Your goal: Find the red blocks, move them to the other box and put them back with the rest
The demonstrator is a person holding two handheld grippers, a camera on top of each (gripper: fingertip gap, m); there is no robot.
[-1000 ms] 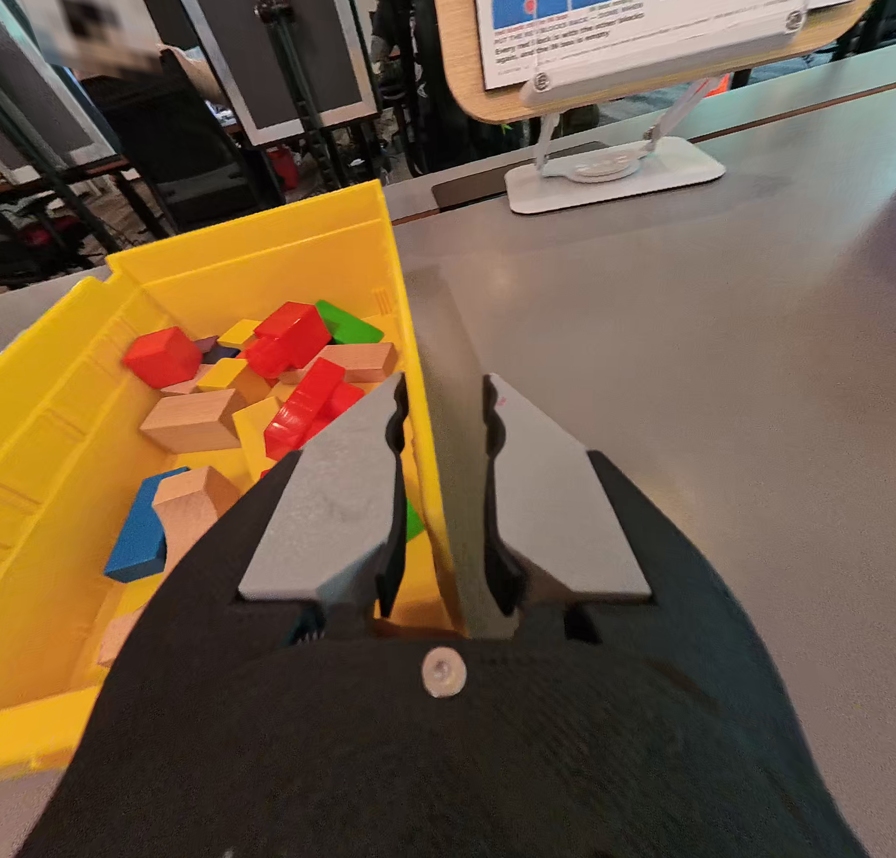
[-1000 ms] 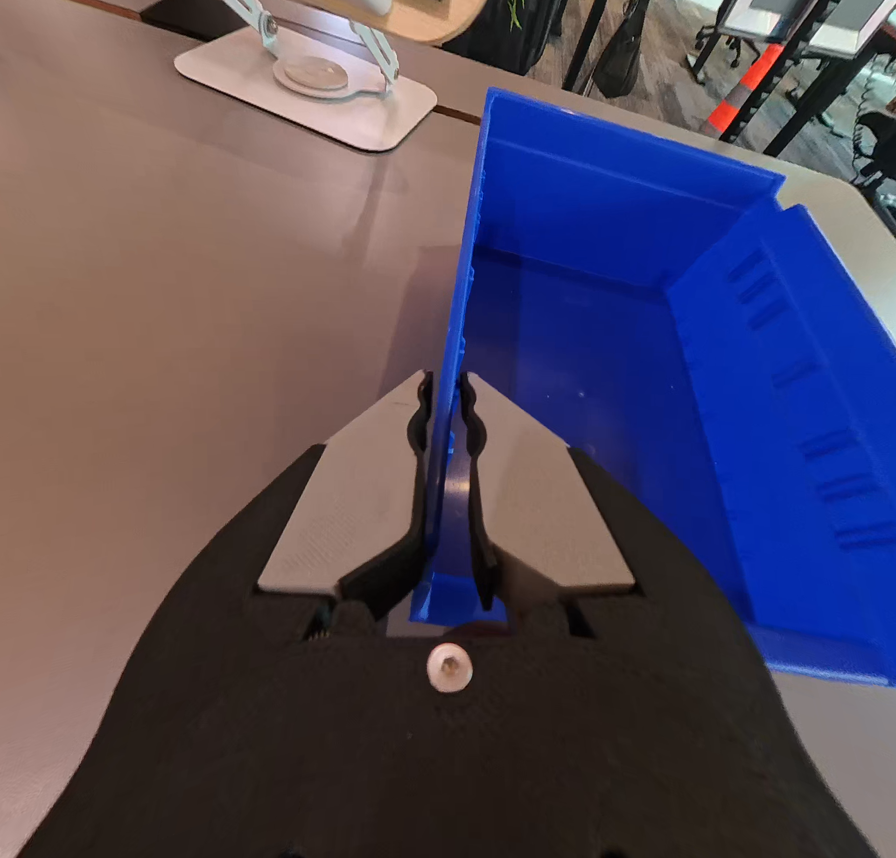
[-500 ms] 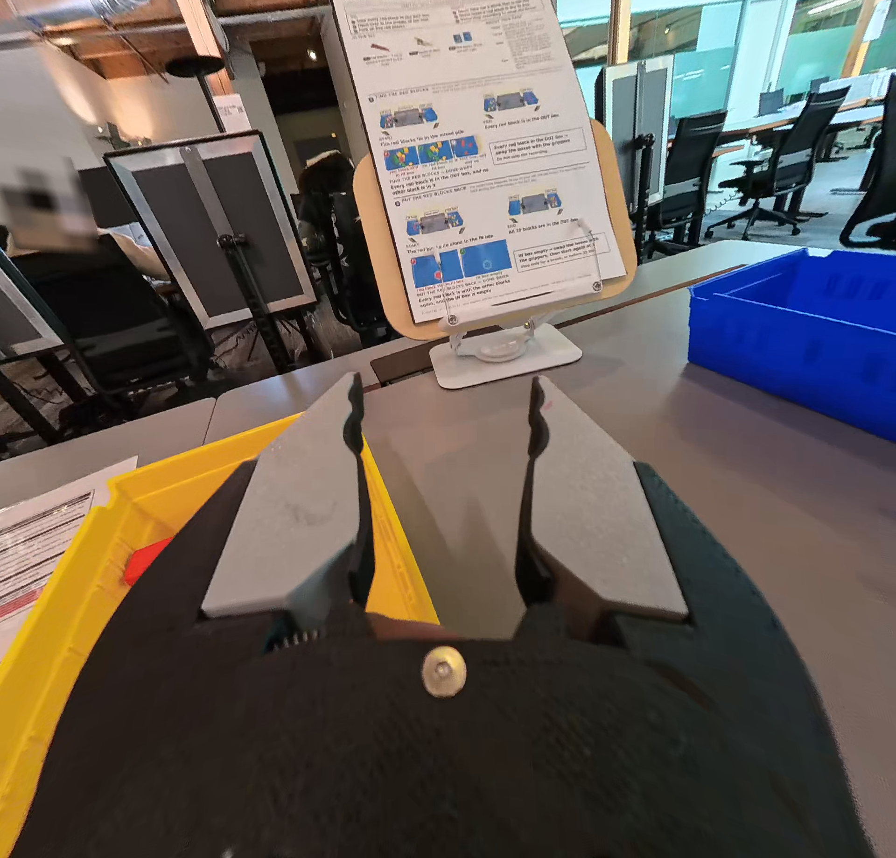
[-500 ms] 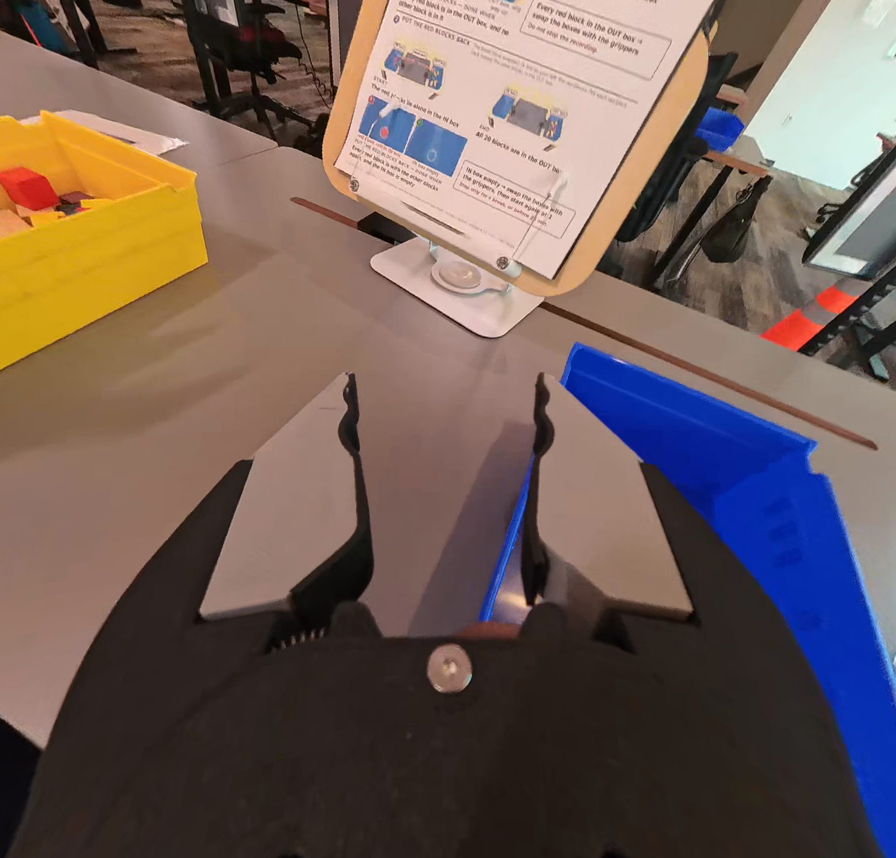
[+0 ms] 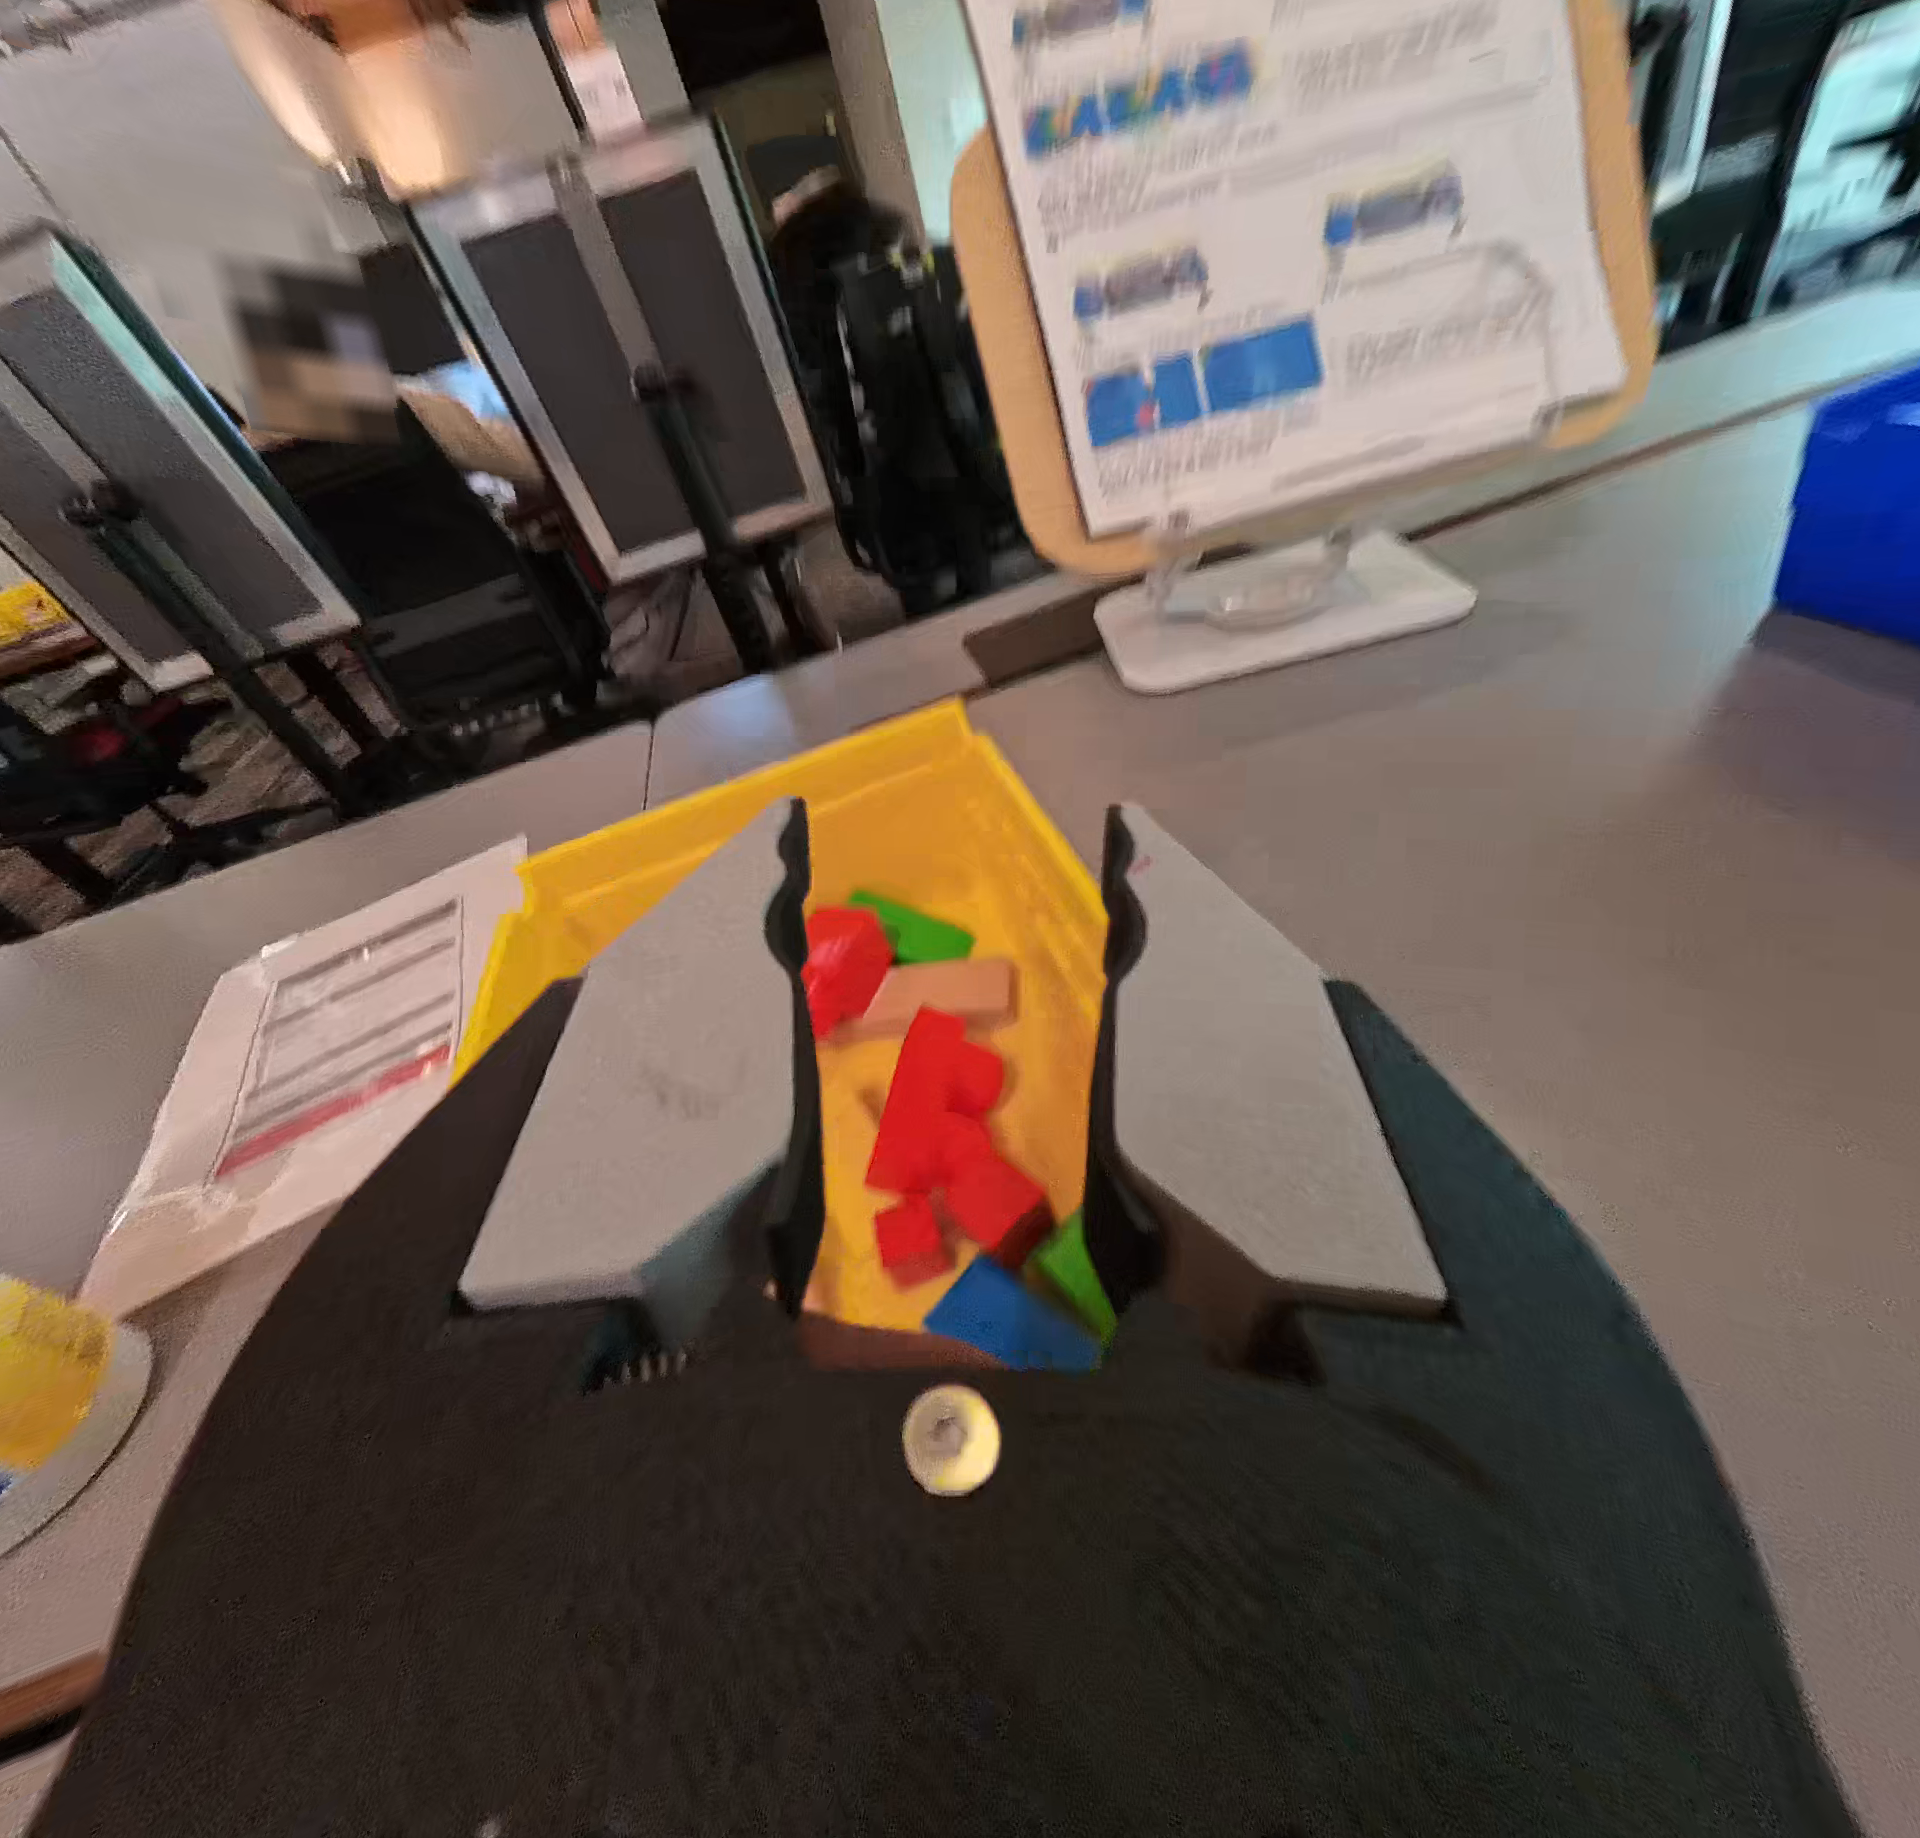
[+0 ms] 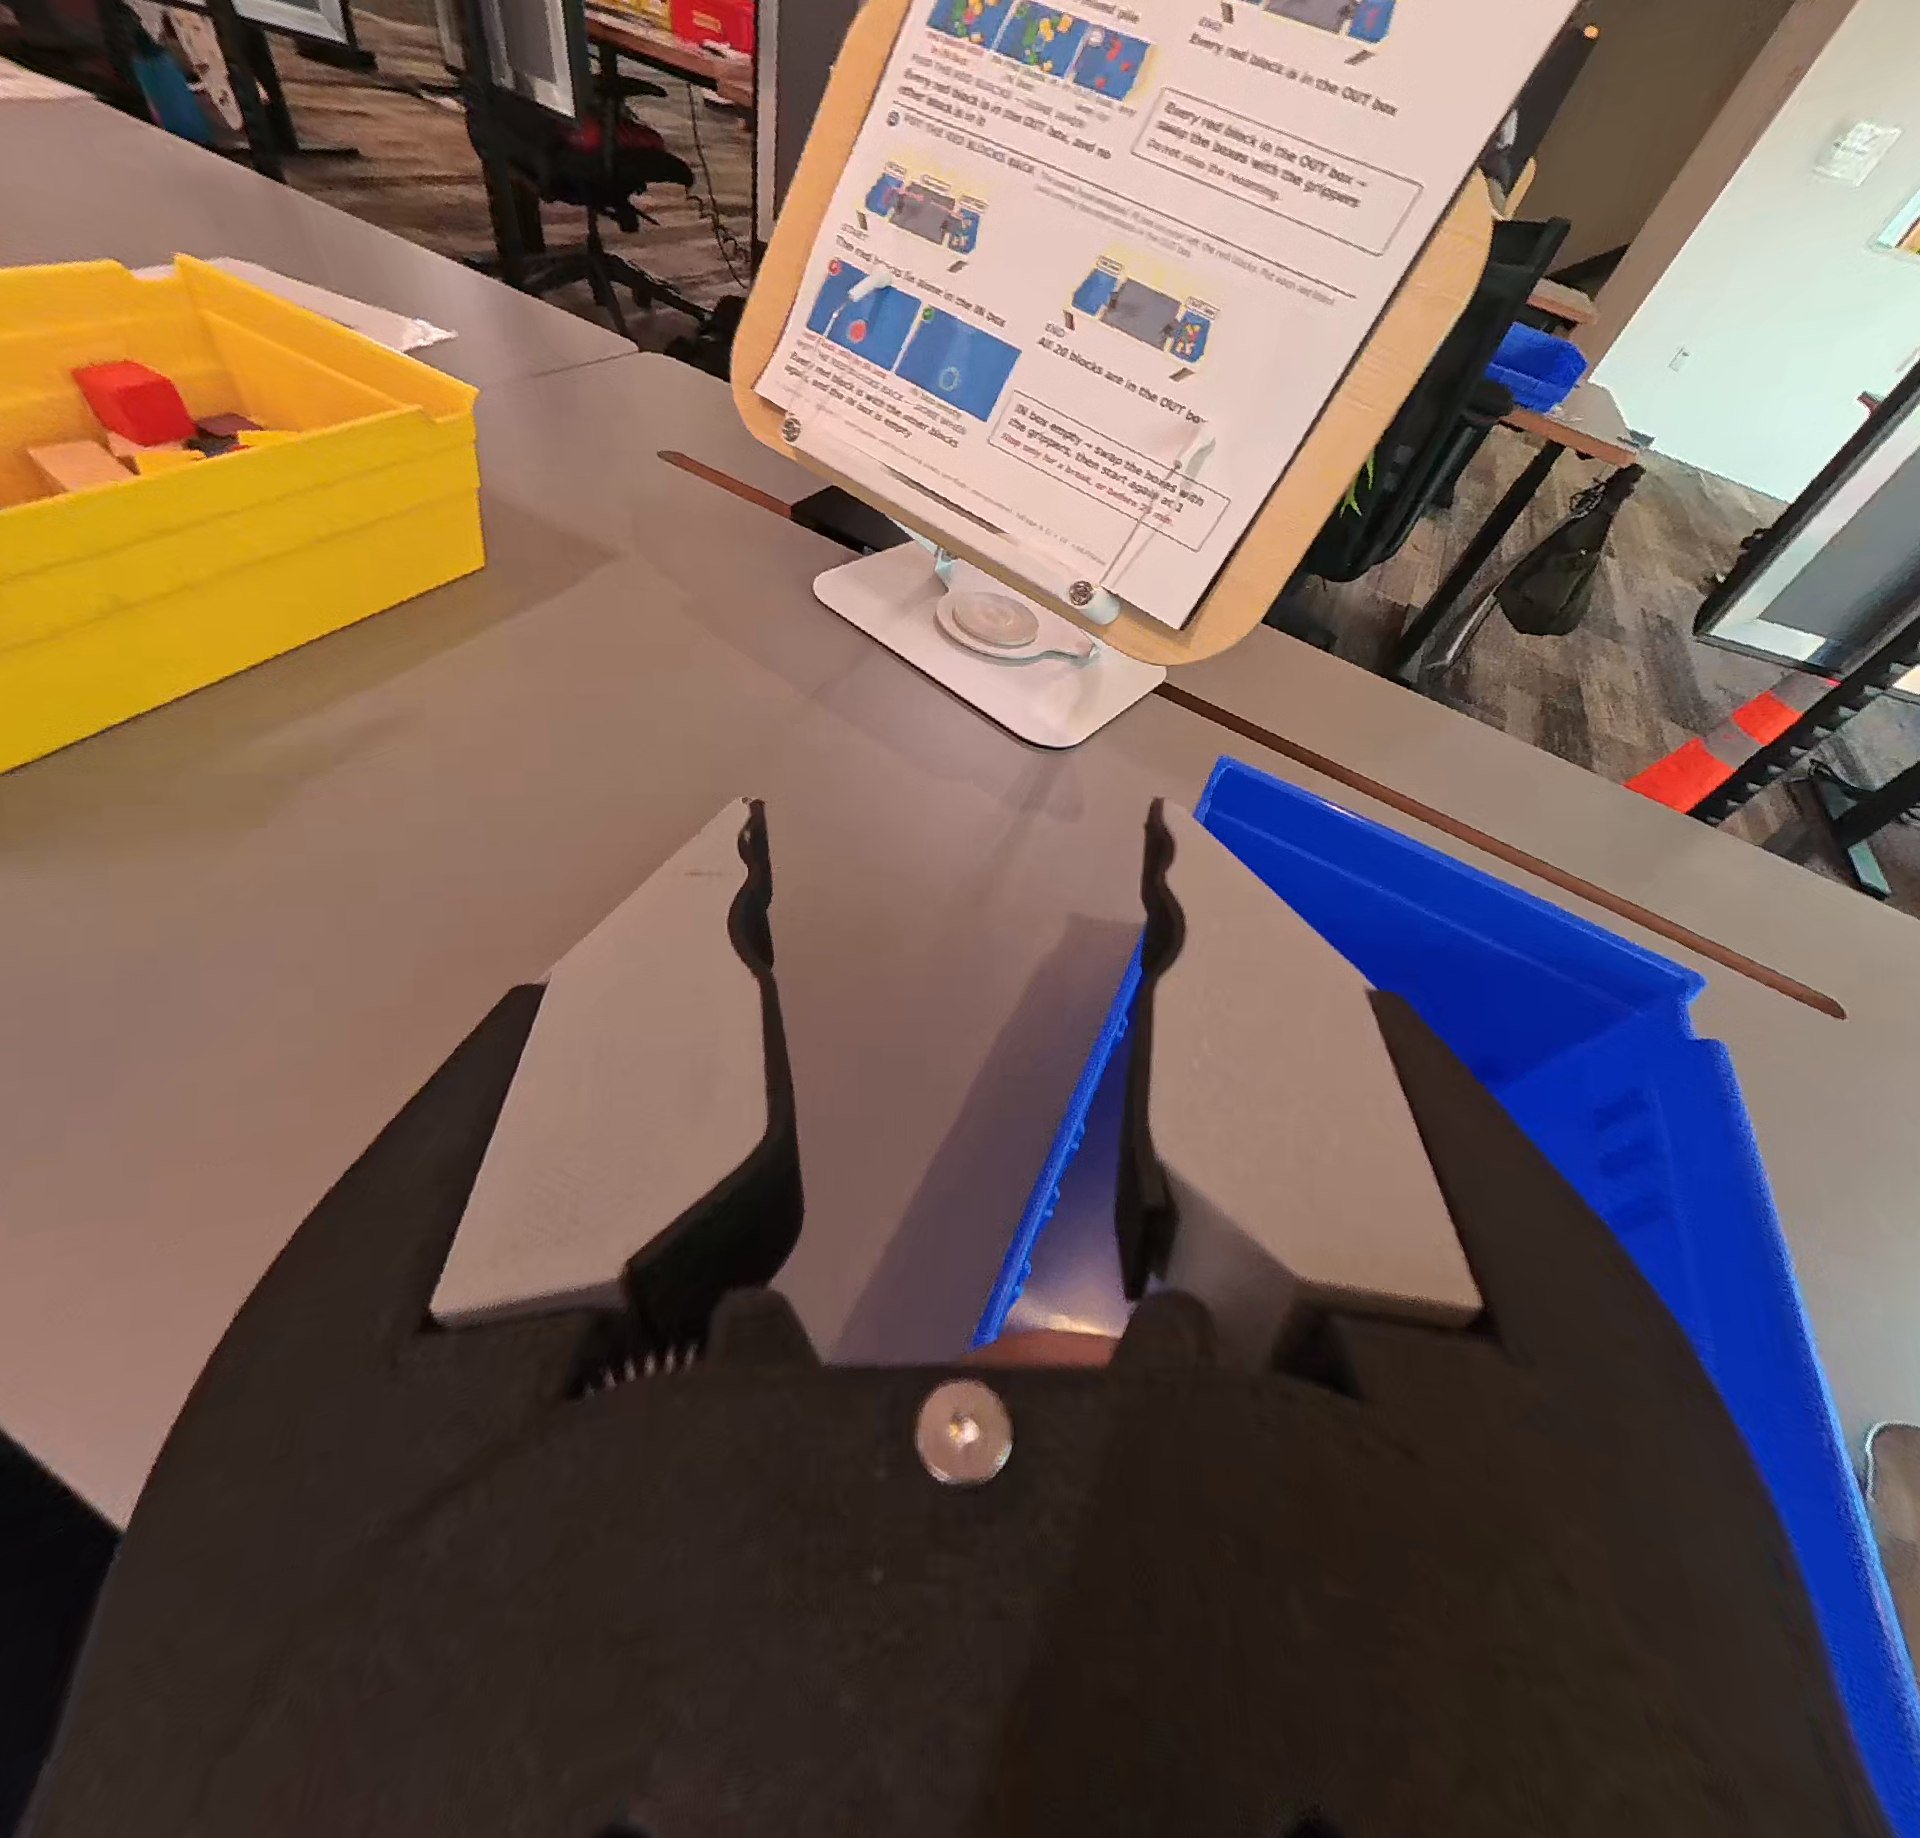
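Left gripper [image 5: 951,832], spread and empty, above yellow box [image 5: 1029,853] at the table's left edge: descend square over one of the red blocks [image 5: 940,1113]. Right gripper [image 6: 951,832], spread, straddles the near wall of the blue box [image 6: 1558,967].

The yellow box [image 5: 935,780] holds mixed wooden blocks, and several red blocks [image 5: 940,1123] lie among them. The blue box [image 6: 1621,1071] stands well apart on the same table.
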